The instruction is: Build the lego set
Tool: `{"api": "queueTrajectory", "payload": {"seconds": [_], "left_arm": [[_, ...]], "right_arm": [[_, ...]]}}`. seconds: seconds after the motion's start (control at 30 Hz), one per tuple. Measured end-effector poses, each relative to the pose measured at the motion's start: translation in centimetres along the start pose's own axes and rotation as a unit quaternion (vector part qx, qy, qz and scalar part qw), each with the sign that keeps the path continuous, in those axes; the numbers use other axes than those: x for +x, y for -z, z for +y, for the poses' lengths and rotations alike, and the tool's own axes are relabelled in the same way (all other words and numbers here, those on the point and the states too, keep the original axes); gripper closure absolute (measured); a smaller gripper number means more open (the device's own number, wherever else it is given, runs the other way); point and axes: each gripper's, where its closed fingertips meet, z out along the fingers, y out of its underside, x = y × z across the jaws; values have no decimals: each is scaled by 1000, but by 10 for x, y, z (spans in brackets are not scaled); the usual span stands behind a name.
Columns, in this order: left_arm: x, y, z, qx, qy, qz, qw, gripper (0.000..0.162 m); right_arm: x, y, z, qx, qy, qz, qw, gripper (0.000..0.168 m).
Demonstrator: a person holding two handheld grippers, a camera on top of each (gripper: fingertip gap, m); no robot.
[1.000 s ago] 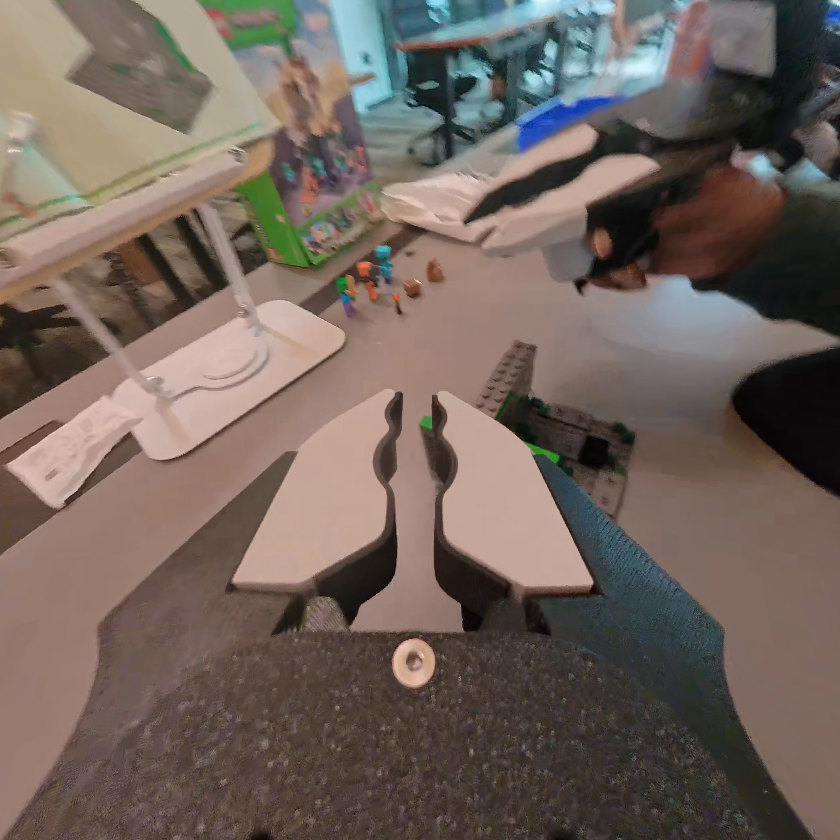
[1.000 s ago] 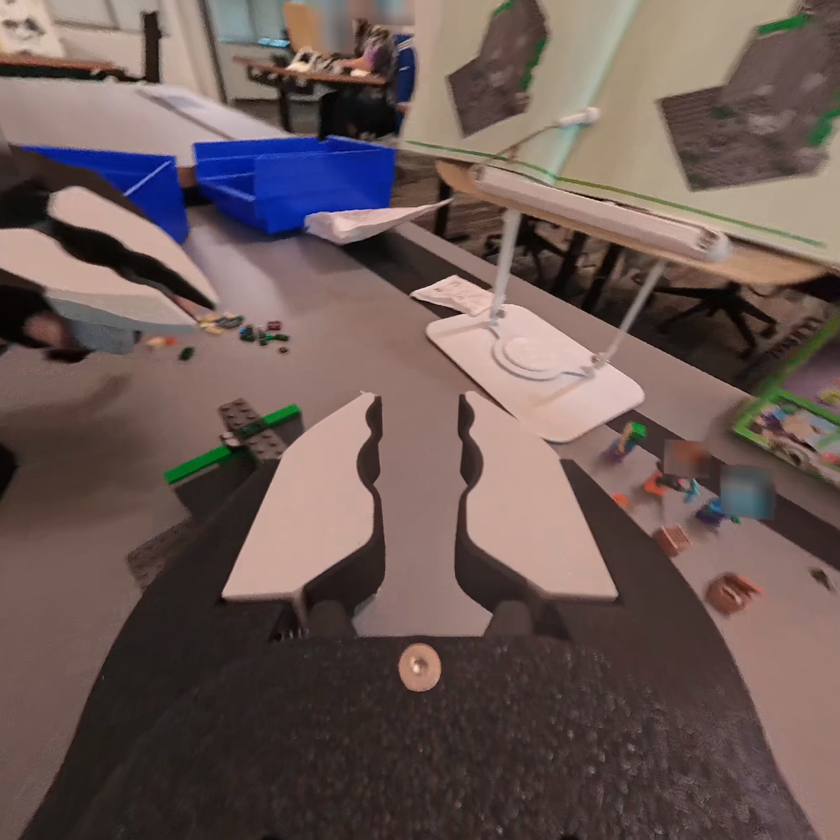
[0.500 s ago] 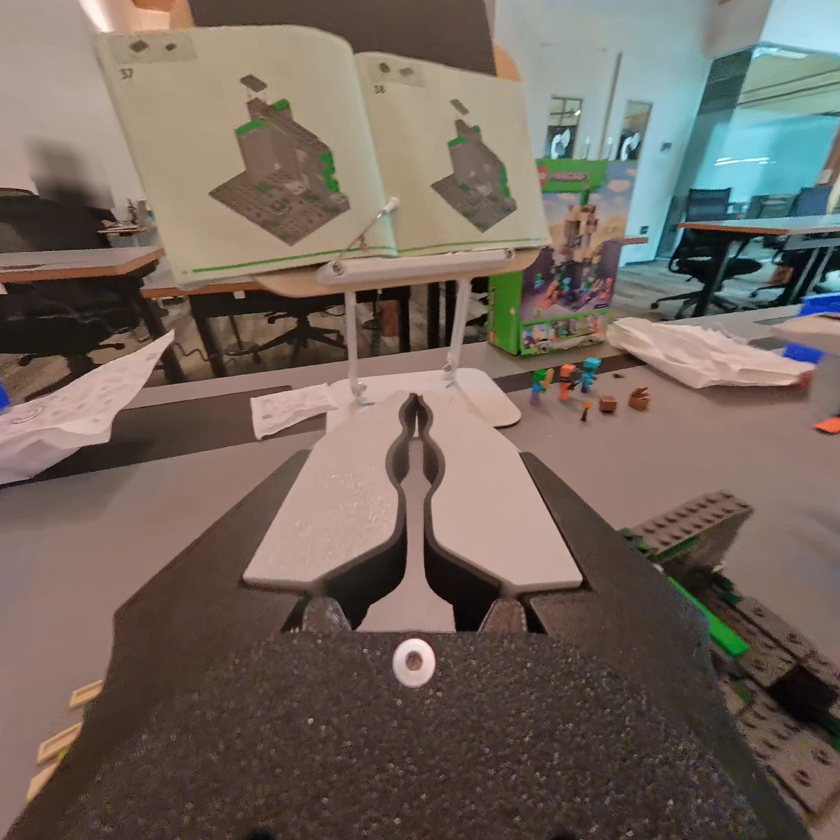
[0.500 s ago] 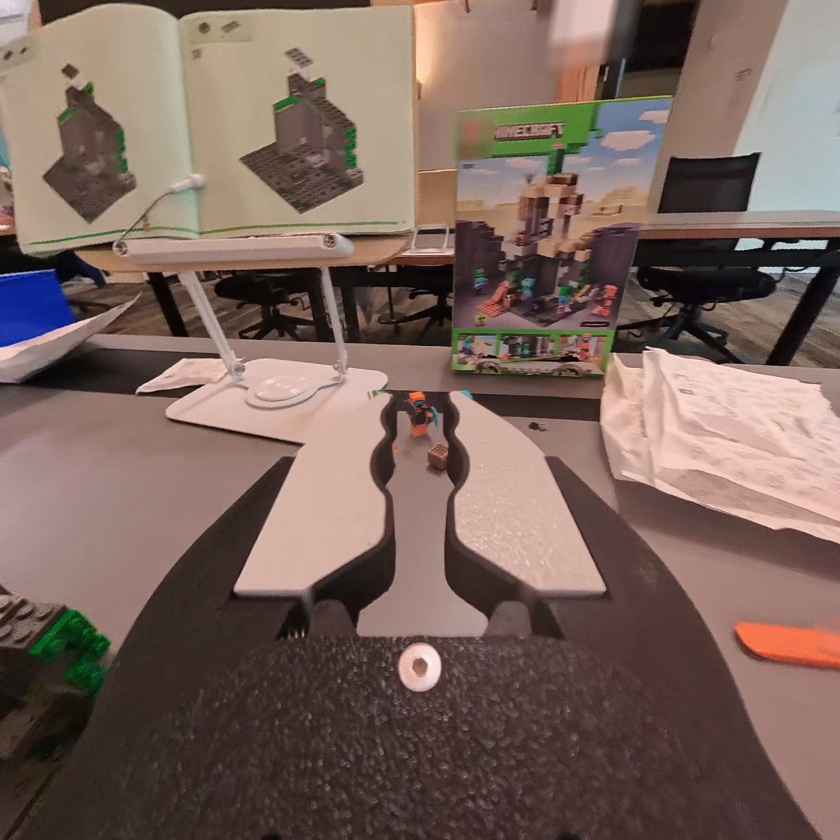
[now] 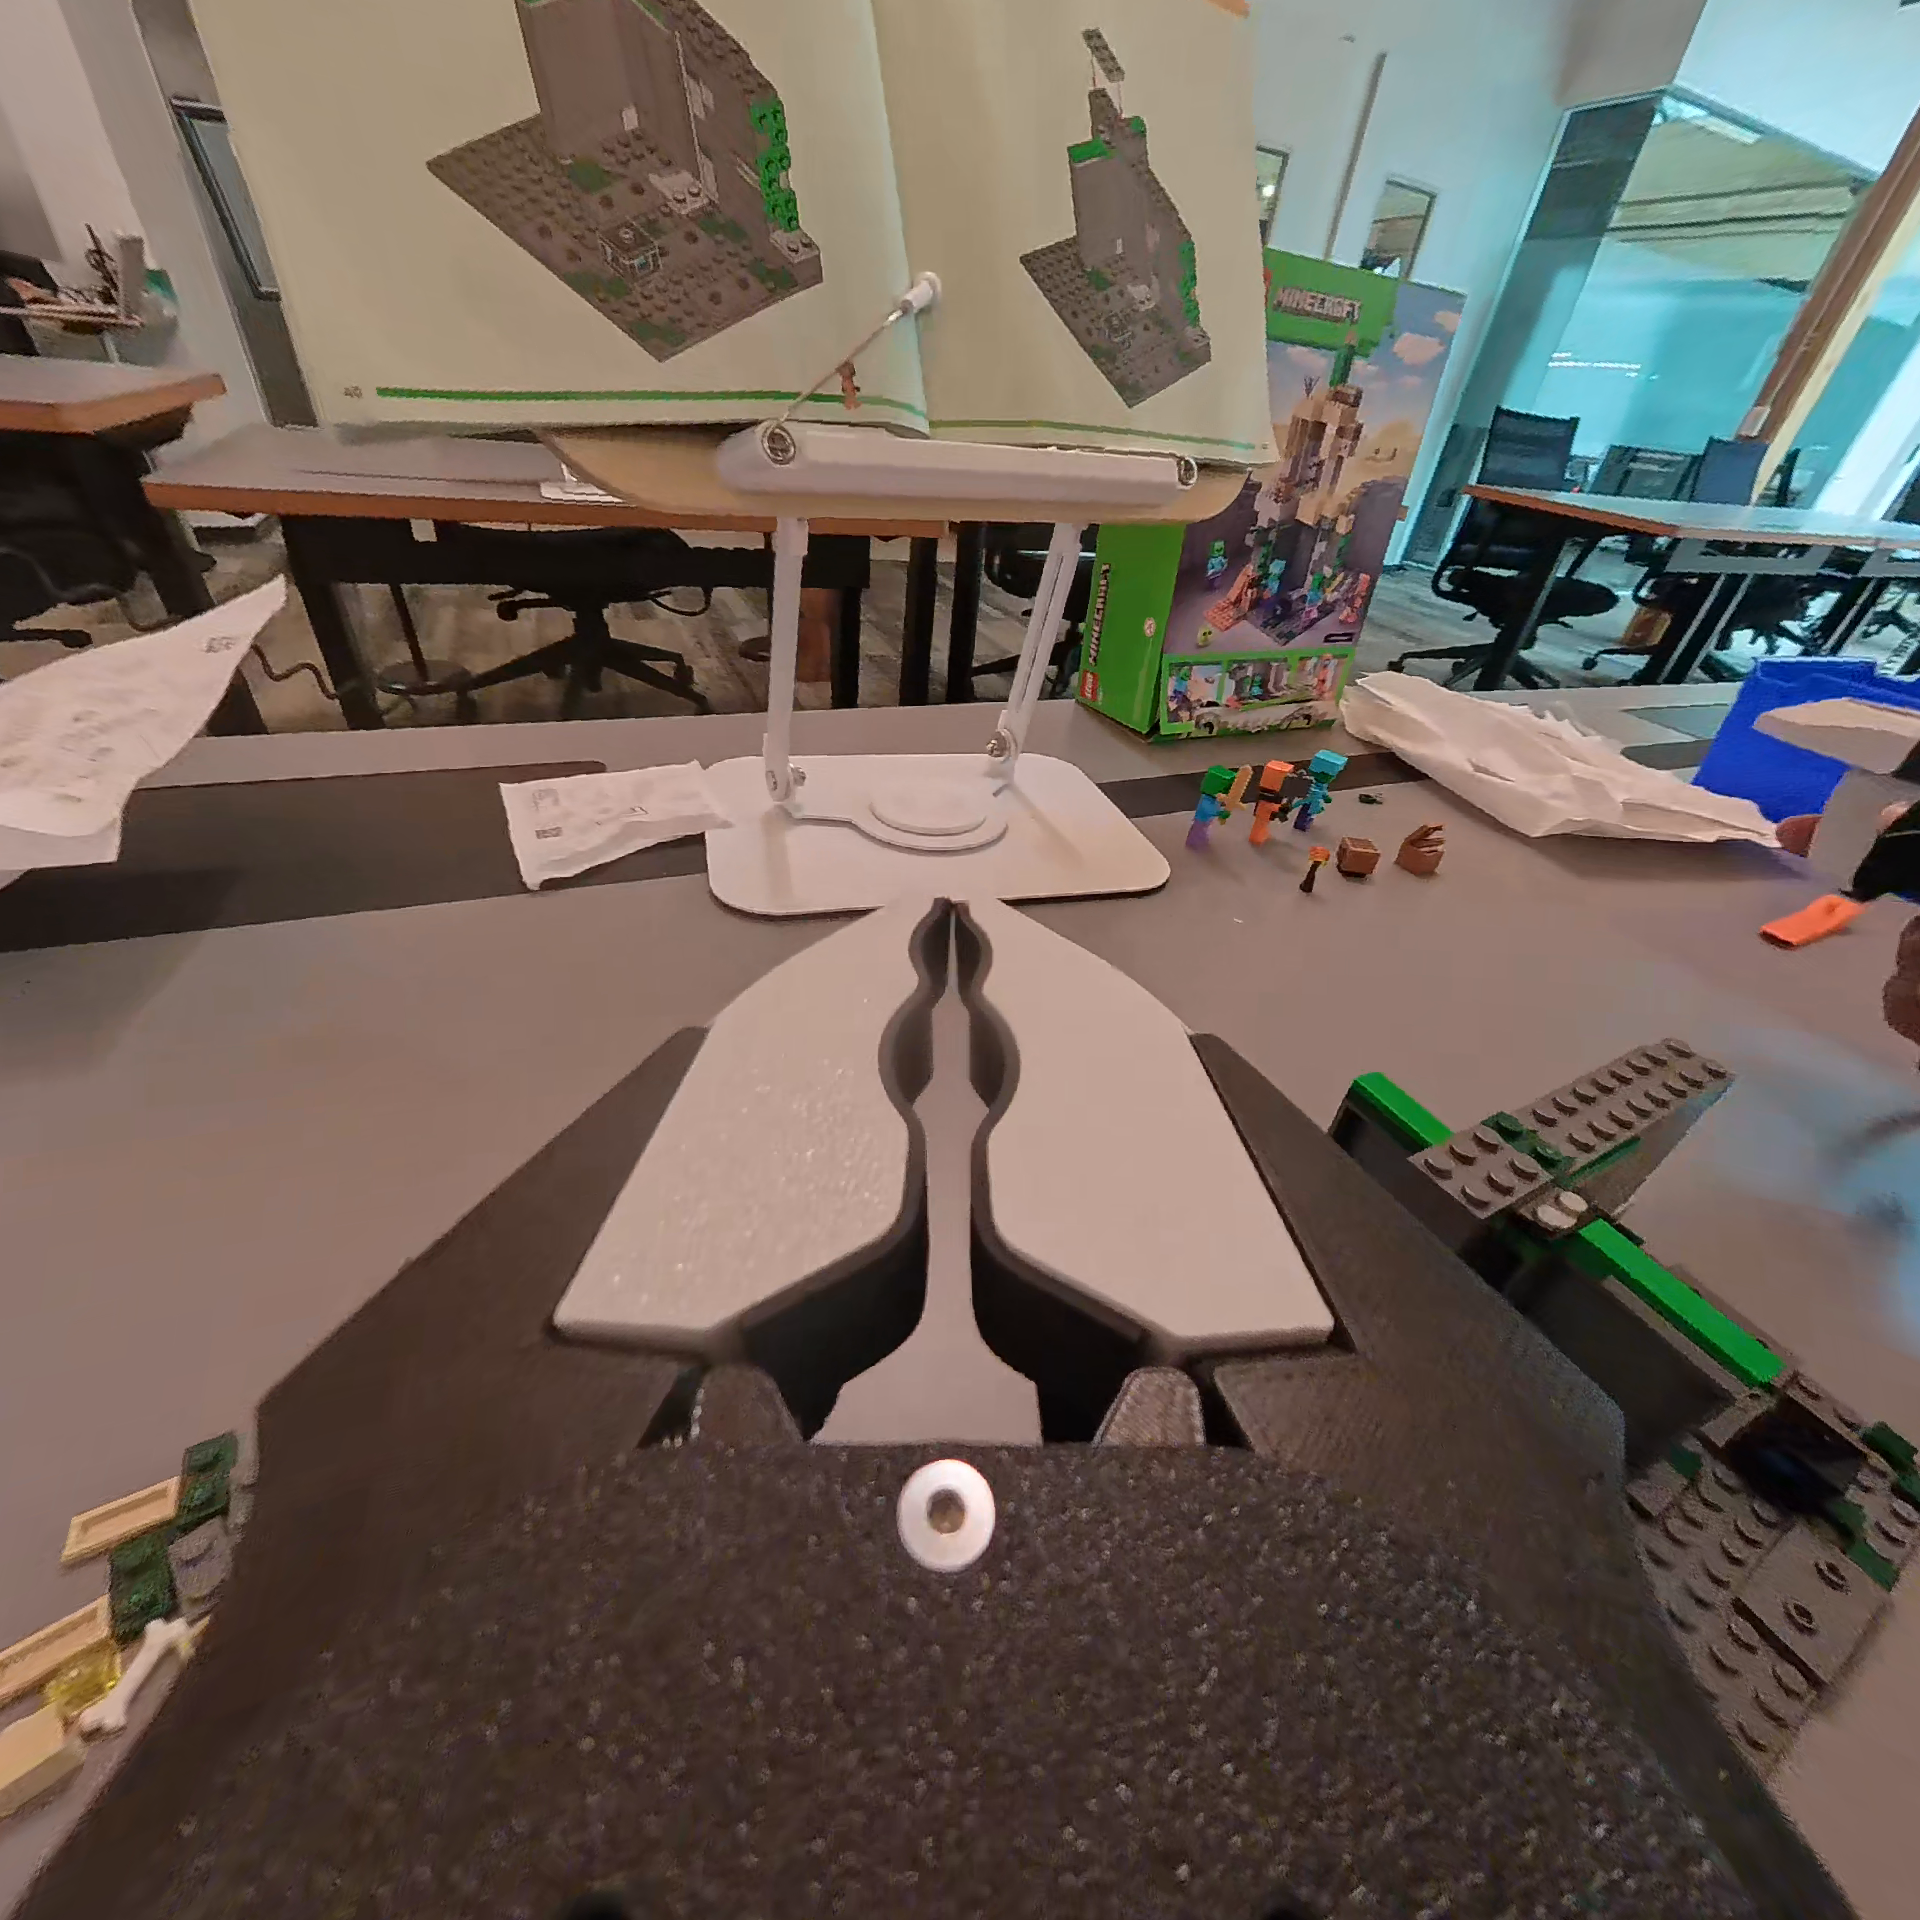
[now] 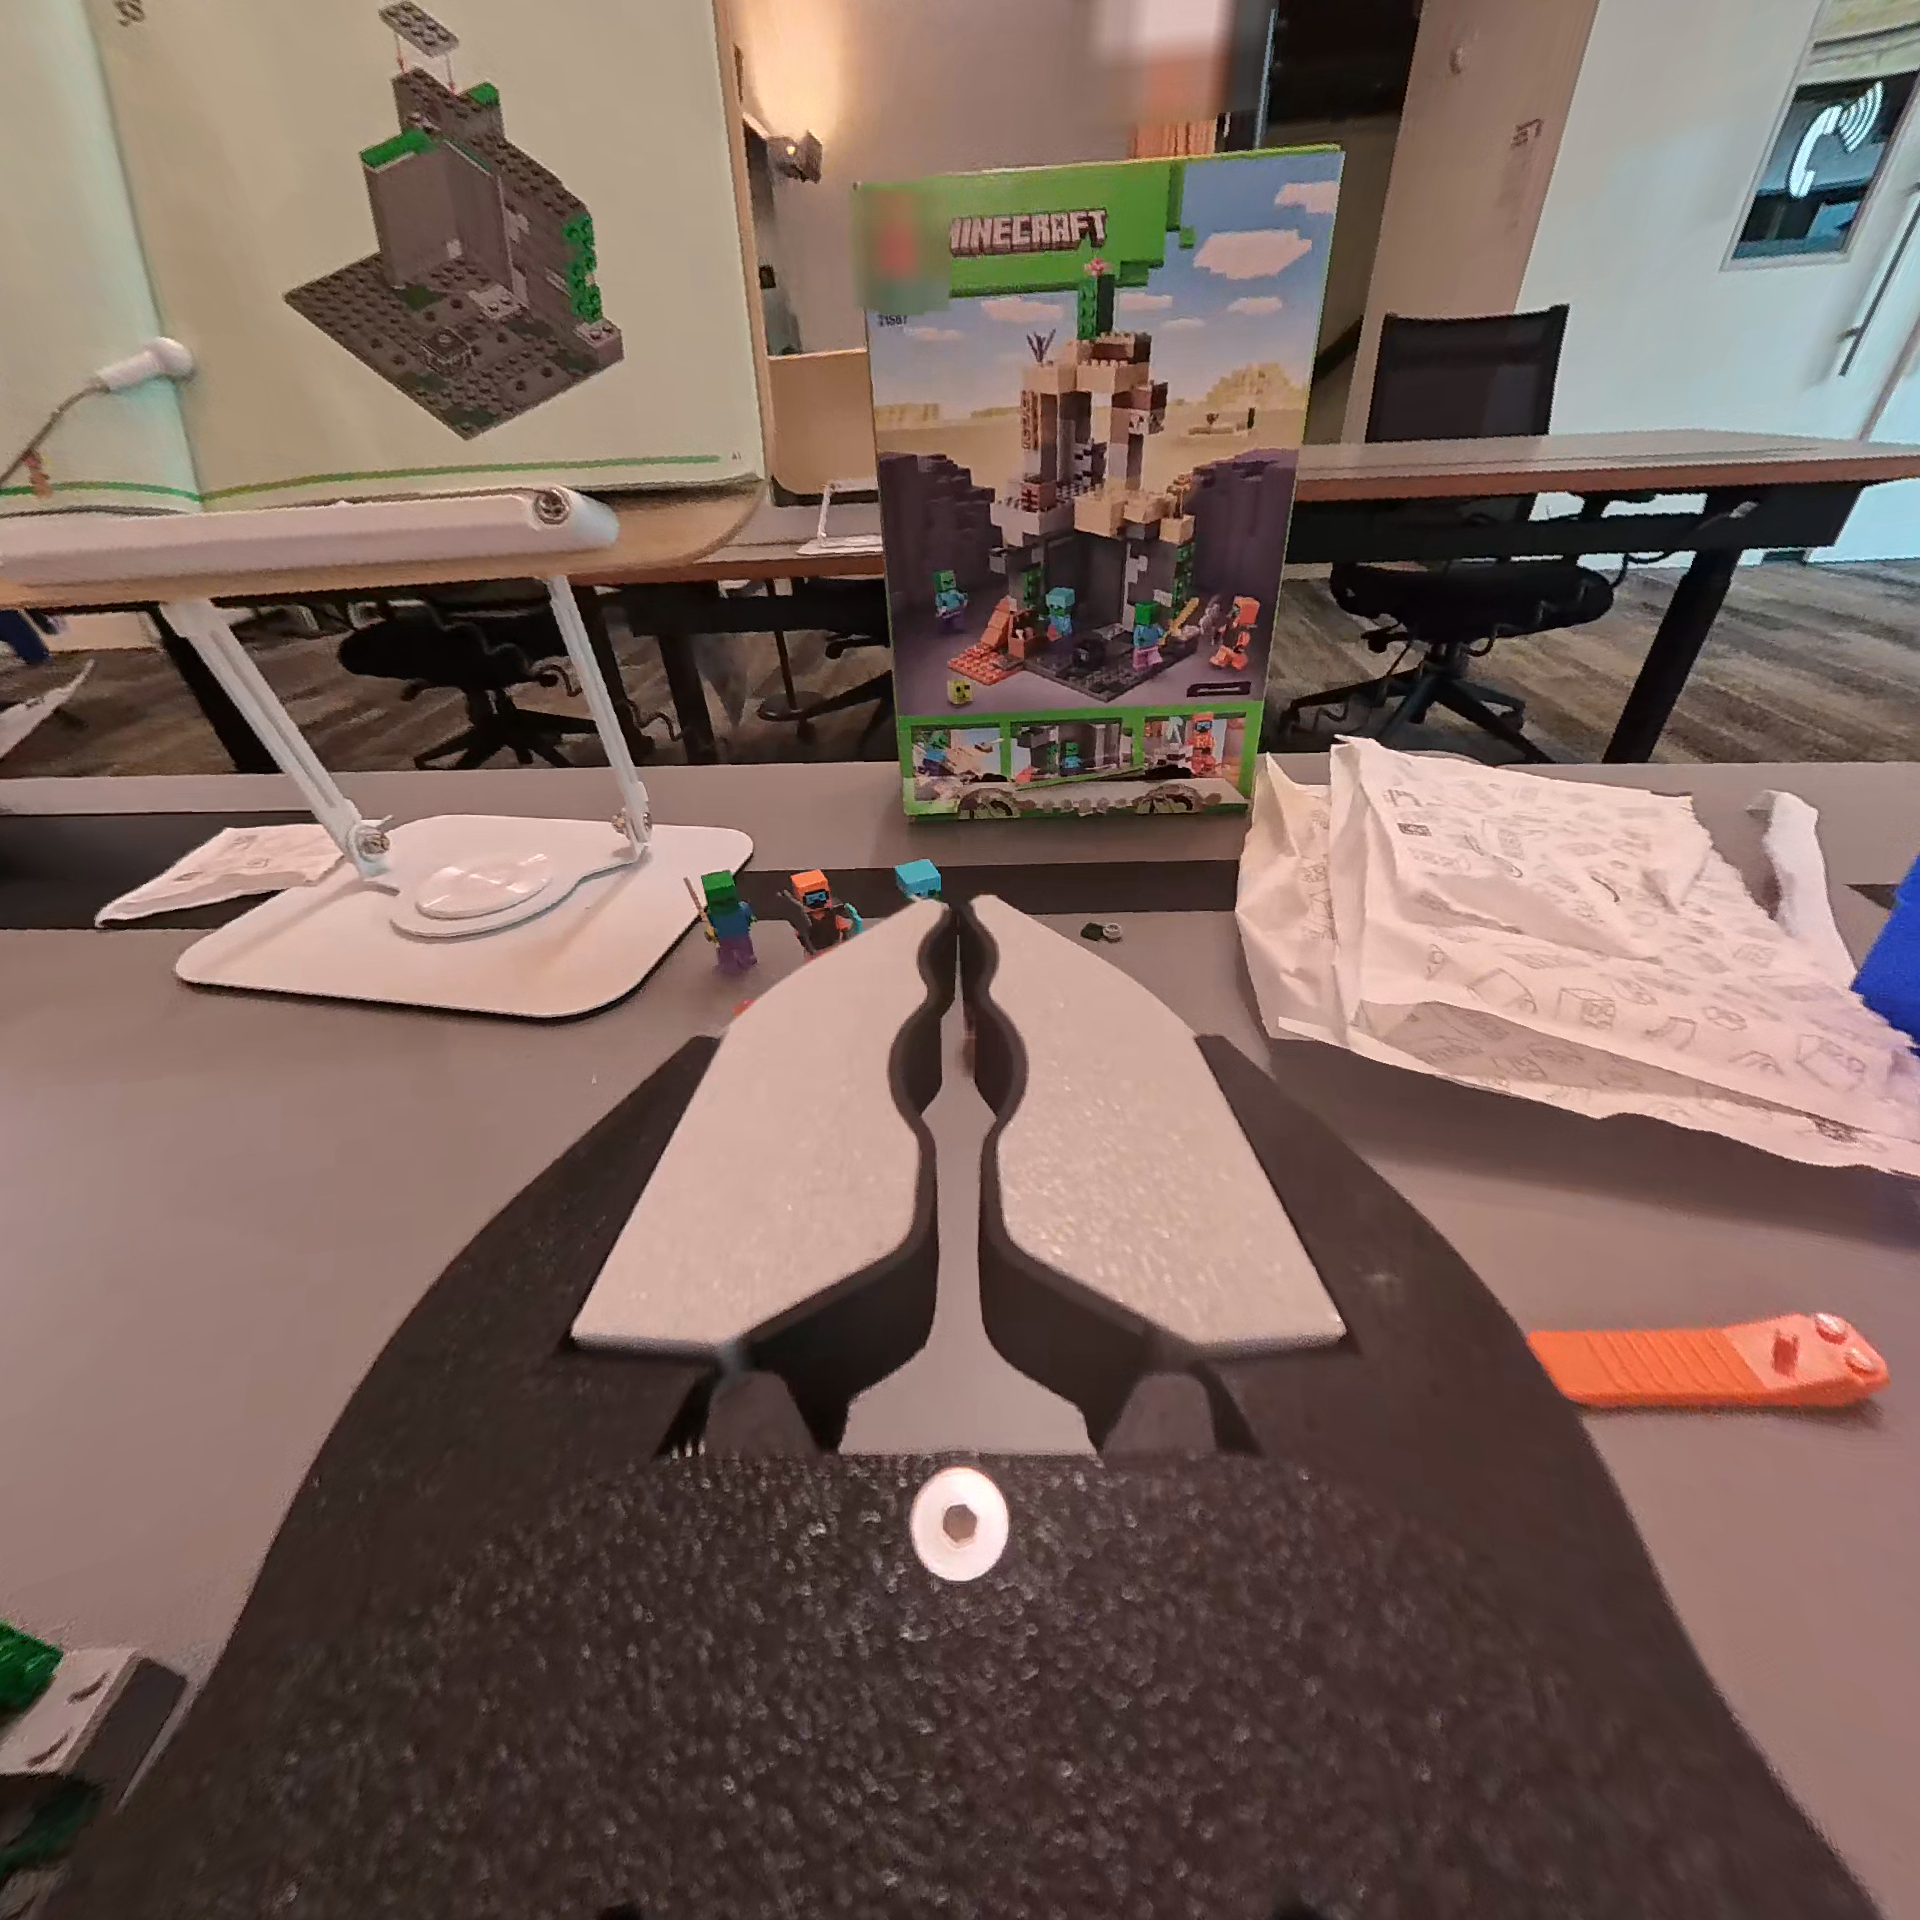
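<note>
Pointing level across the grey table (image 5: 312, 1091) toward the white book stand (image 5: 935, 831) and its open instruction booklet (image 5: 727, 208), the left gripper (image 5: 952, 914) has its fingertips pressed together with nothing between them. To its right, the partly built grey-and-green lego model (image 5: 1579, 1164) rests on the table just beside the gripper body. Farther right, the right gripper (image 6: 958, 914) aims at the set's box (image 6: 1091, 488) past three minifigures (image 6: 816, 914), tips all but touching and empty, an orange brick separator (image 6: 1704, 1361) lying alongside.
</note>
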Motion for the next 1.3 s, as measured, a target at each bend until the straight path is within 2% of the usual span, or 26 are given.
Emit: {"api": "queueTrajectory", "payload": {"seconds": [0.17,0.3,0.67,0.9,1.0,1.1,1.2,1.3], "left_arm": [[3,4,-9,11,-11,7,1000,158],[4,9,-13,9,-6,9,1000,162],[-20,15,-18,9,-77,-67,995,162],[-30,14,-10,-5,-93,-88,992,162],[-30,15,-10,-3,-91,-82,993,162],[-30,16,-11,-2,-86,-79,993,155],[-27,18,-14,5,-90,-73,993,162],[-25,18,-15,6,-97,-68,993,162]], "right_arm": [[4,-2,-2,7,-15,-3,1000,165],[5,1,-6,17,12,7,1000,164],[-12,6,-11,27,59,0,998,168],[-15,8,-7,17,60,-8,998,168],[-18,8,-5,14,53,-23,998,168],[-27,6,-2,10,55,-50,997,168],[-36,5,-1,10,63,-73,995,168],[-44,5,2,9,69,-89,994,168]]}}
